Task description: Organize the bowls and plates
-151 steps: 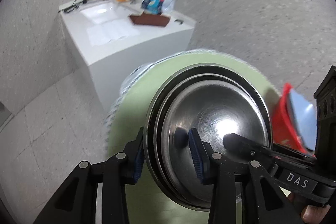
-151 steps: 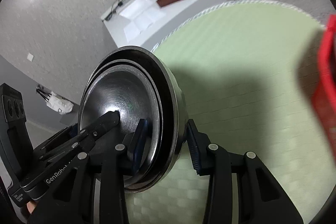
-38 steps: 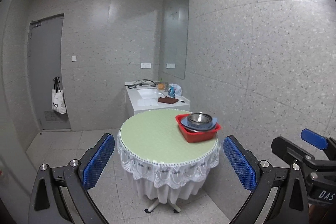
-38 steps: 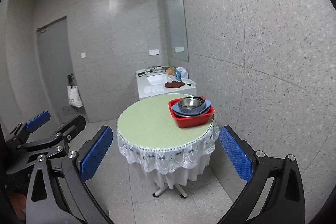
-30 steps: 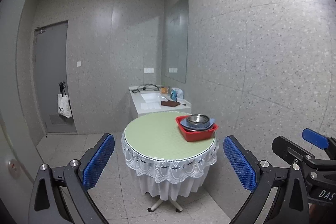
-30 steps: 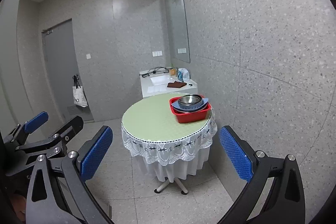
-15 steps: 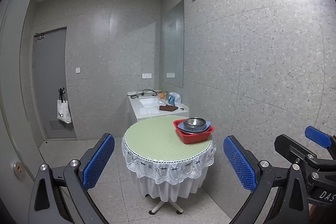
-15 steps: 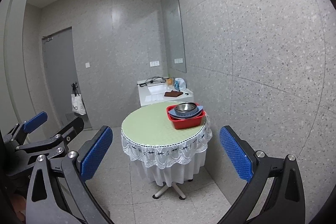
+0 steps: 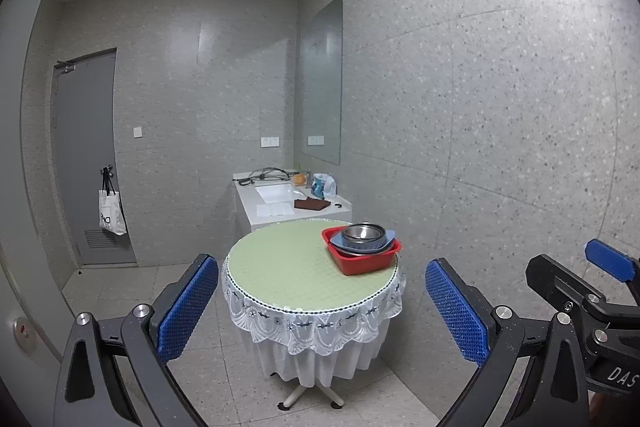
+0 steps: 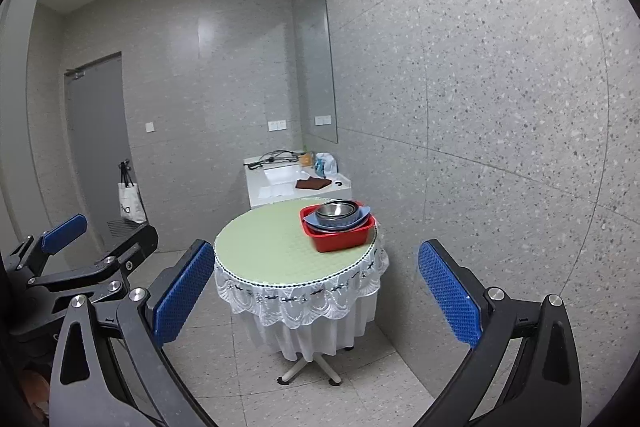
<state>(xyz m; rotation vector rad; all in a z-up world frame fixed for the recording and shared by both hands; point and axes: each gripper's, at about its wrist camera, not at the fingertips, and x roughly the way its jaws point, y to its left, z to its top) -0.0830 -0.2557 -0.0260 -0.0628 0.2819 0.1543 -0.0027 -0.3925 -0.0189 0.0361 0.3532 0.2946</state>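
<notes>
Nested steel bowls [image 9: 363, 232] [image 10: 336, 209] sit on a blue plate [image 9: 385, 240] [image 10: 362, 218] inside a red tub [image 9: 366, 261] [image 10: 340, 239] at the right edge of a round table with a green cloth [image 9: 288, 267] [image 10: 272, 243]. My left gripper [image 9: 322, 311] is open and empty, well back from the table. My right gripper [image 10: 314, 301] is open and empty too, equally far back. The right gripper shows at the right of the left wrist view [image 9: 584, 291], and the left gripper shows at the left of the right wrist view [image 10: 80, 259].
A white sink counter [image 9: 280, 205] with a brown cloth [image 9: 311, 204] and small items stands behind the table against the wall. A grey door [image 9: 86, 163] with a hanging white bag [image 9: 111, 213] is at the left. Tiled floor [image 9: 132, 291] surrounds the table.
Five seconds ago both grippers held the steel bowls over the table. The bowls now lie in the red tub, both grippers are open, and they have kept backing away from the table.
</notes>
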